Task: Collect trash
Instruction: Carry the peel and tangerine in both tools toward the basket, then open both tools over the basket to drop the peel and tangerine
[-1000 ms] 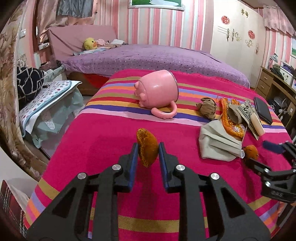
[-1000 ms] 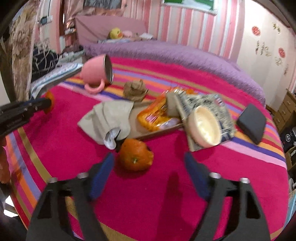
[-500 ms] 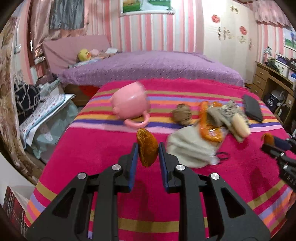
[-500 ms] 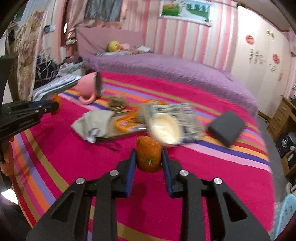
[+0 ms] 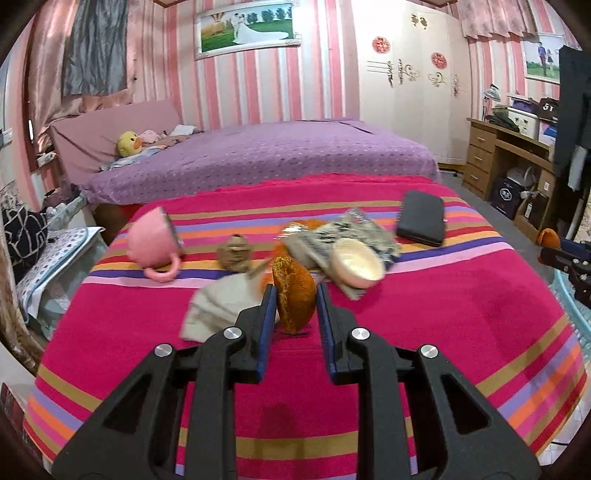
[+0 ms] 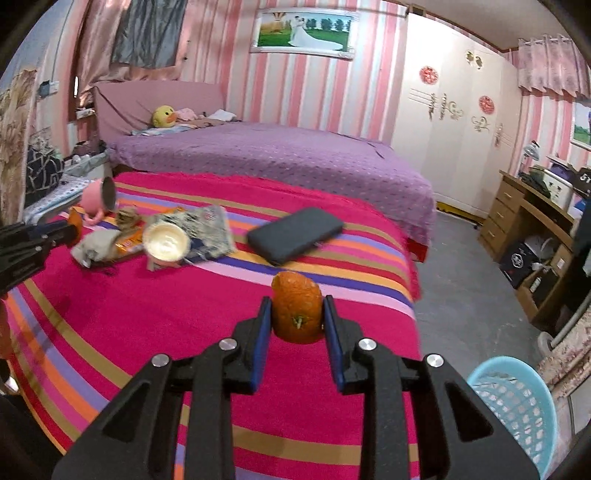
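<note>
Over the striped bed (image 6: 110,325), the left hand-held gripper (image 5: 294,308) is clamped on an orange peel (image 5: 293,295) and the right hand-held gripper (image 6: 297,317) on another peel (image 6: 296,312), near the bed's right edge.

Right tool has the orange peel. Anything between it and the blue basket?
Nothing visible. The right tool grips the orange peel over the striped blanket's near corner; the blue basket stands on open floor, lower right.

Home bedroom, purple bed (image 5: 258,158), wardrobe (image 6: 454,122), wedding pic (image 5: 245,27), desk (image 5: 506,155)
</note>
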{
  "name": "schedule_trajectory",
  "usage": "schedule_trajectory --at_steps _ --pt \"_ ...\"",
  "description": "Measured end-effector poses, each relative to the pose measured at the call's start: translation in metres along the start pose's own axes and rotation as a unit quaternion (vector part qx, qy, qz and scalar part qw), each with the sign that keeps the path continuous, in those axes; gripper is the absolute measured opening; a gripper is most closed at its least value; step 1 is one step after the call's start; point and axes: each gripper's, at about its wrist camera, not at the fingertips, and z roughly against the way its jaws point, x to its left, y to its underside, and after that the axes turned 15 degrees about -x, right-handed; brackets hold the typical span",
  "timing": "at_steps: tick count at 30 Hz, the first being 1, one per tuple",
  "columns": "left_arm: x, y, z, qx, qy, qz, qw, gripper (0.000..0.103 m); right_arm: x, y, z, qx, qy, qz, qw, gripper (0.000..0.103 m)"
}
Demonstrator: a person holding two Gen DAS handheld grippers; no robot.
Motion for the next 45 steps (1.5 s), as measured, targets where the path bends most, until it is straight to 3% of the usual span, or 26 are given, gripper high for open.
schedule_trajectory --at_steps 13,17,22,35,45 --pt "-0.090 0.003 -0.009 0.003 0.033 -0.029 0.9990 0.021 -0.070 0.026 0.020 0.002 0.019 -0.018 1.000 0.028" --pt "-0.119 -0.003 -0.006 -0.005 0.028 -0.051 0.9983 0.021 -0.097 0.033 0.031 -0.002 0.030 -0.036 0.999 0.028" --pt "-0.169 -0.018 0.003 -0.005 0.063 -0.031 0.9976 0.021 -0.136 0.037 0.048 -0.012 0.056 -0.048 0.997 0.028" --pt "-0.330 -0.018 0.020 0.000 0.155 -0.050 0.9867 0.021 -0.252 0.084 0.097 0.006 0.166 -0.098 0.981 0.028" --pt "-0.410 0.008 0.010 0.048 0.190 -0.060 0.9787 0.021 -0.302 0.111 0.117 0.004 0.199 -0.143 0.969 0.028"
